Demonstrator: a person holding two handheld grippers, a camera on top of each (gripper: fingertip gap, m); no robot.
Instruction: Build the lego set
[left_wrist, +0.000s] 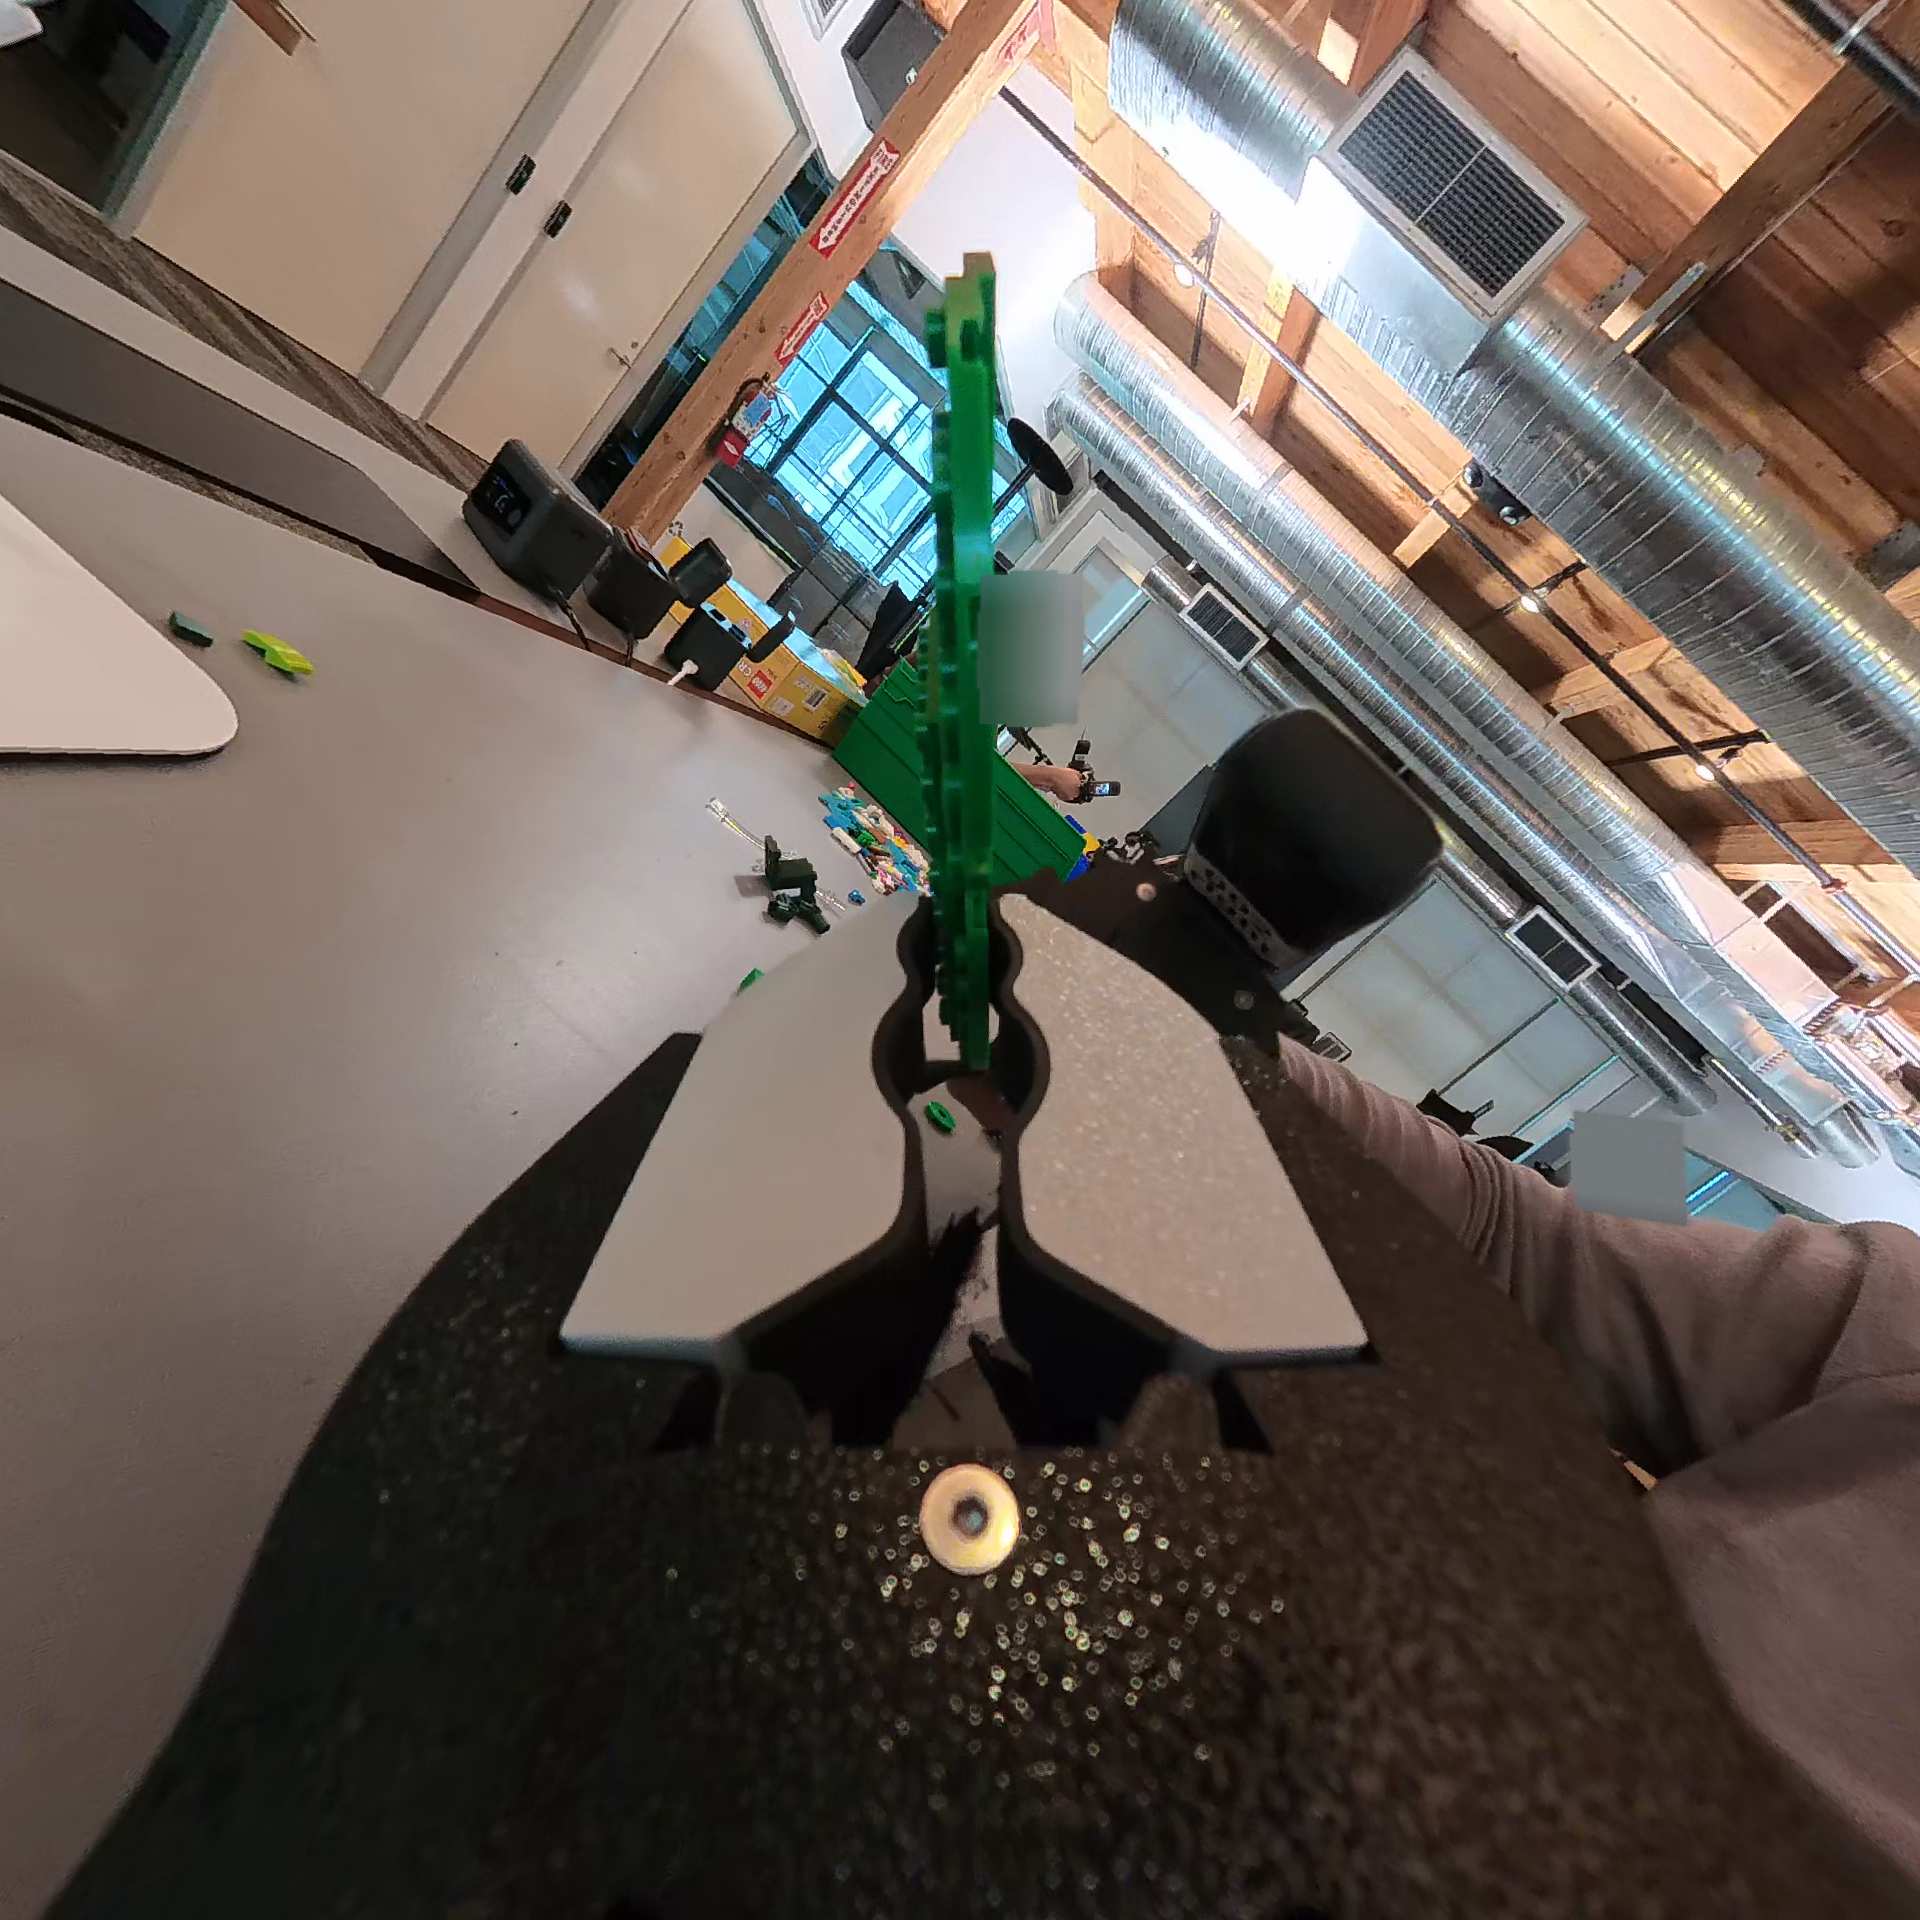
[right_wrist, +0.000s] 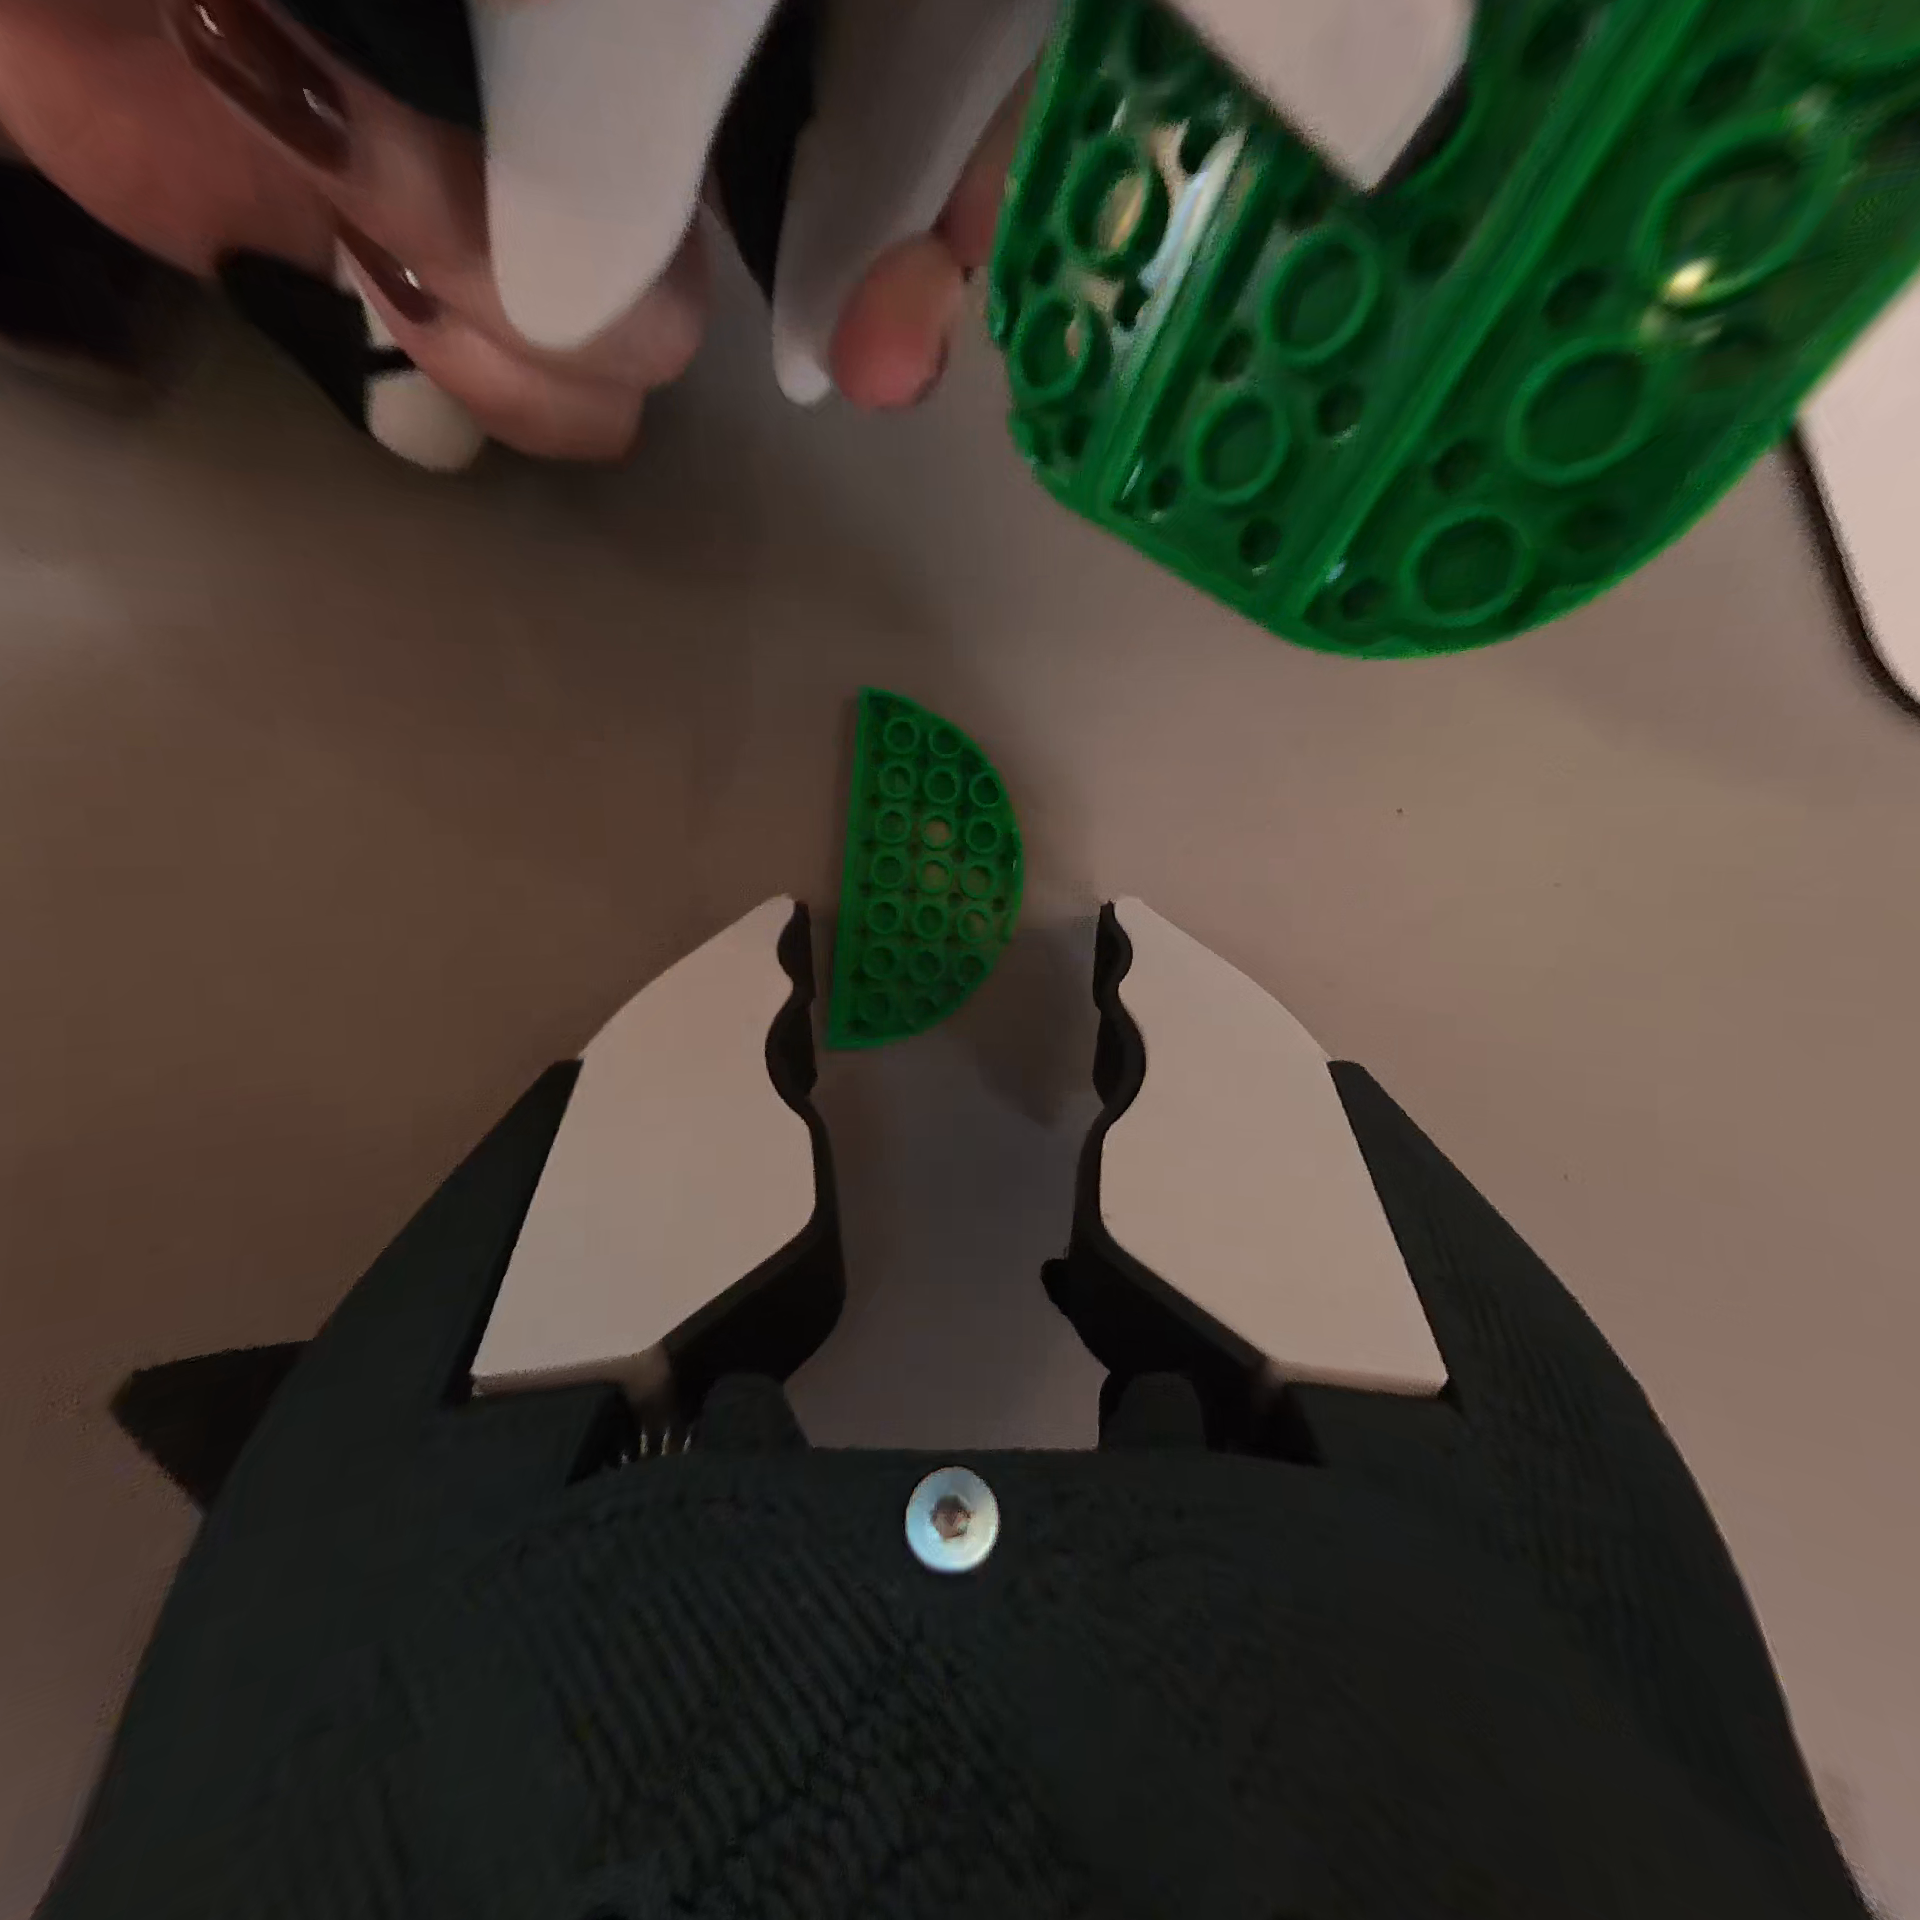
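Lego plates, green and joined into one flat assembly (left_wrist: 961, 623), stand edge-on in my left gripper (left_wrist: 961, 997), whose fingers are clenched on the lower edge. From the right wrist view I see that assembly's underside (right_wrist: 1403, 416) held above the grey counter (right_wrist: 416, 779). A green half-round plate (right_wrist: 925, 883) lies studs-down on the counter between the spread, empty fingers of my right gripper (right_wrist: 948, 925), just beside the left fingertip (right_wrist: 774, 925). Loose pieces (left_wrist: 862, 842) lie farther off.

Glossy green plastic plate (left_wrist: 961, 644), matt grey tabletop (left_wrist: 416, 935), grainy black gripper body (left_wrist: 831, 1662).
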